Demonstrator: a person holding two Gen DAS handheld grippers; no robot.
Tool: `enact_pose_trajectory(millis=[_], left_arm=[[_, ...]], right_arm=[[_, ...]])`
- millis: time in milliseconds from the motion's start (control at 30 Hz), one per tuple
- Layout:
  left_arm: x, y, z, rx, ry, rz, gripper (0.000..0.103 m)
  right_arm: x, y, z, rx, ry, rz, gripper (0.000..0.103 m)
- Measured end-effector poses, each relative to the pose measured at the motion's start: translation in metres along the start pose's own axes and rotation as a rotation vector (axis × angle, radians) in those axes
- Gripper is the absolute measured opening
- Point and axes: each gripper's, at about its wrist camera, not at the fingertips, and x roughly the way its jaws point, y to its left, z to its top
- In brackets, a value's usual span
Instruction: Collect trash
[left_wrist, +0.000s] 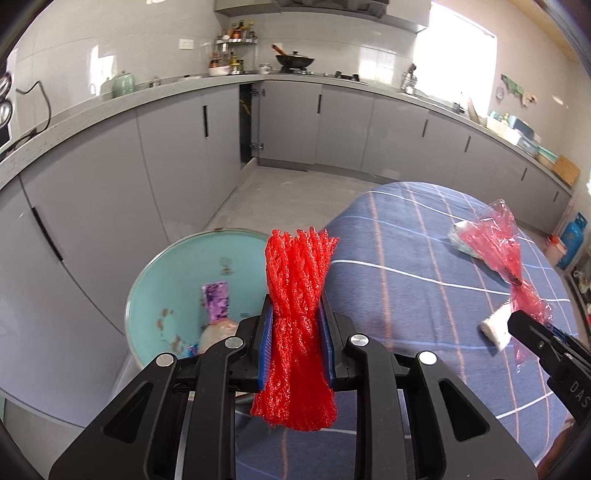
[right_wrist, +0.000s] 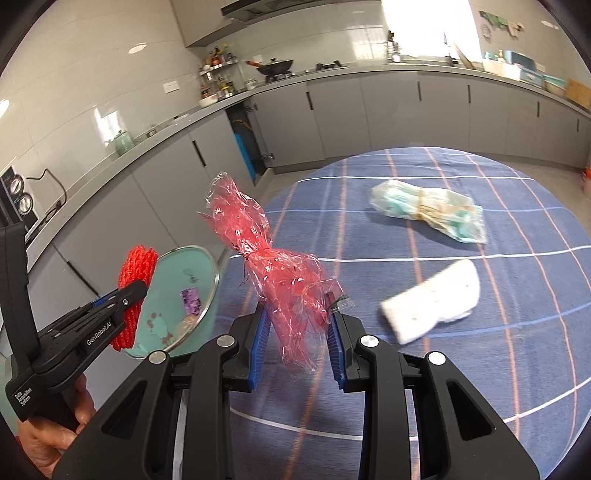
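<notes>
**Two pieces of trash held beside the bin**

At the edge of the cloth-covered surface (right_wrist: 480, 369) we see both grippers loaded. Our left gripper (left_wrist: 295, 332) has its fingers (left_wrist: 266, 332) closed on a bundle of red foam netting (left_wrist: 295, 295), which stands upright between the blue pads and sticks out above and below them. Behind it, just off the surface's edge, stands the teal bin (left_wrist: 177, 266); a purple wrapper (left_wrist: 216, 301) and other scraps lie inside. Our right gripper (right_wrist: 297, 343) has its fingers (right_wrist: 258, 343) pressed on a crumpled red cellophane bag (right_wrist: 273, 266), knotted at its middle, held above the surface near the bin. From the right wrist view, a hand (right_wrist: 48, 435) grips the left tool's handle. Two items lie on the checked cloth, well apart from both grippers: a white folded wad (right_wrist: 432, 299) and, farther back, a clear bag with green contents (right_wrist: 428, 210).
</notes>
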Motion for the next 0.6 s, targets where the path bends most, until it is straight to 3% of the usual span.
enact_pose_trajectory(millis=[600], left_arm=[[0.007,0.064,0.008,-0.100,0.002,0.093,0.023]], right_arm=[[0.033,0.083,0.005,-0.121,0.044,0.114,0.029]])
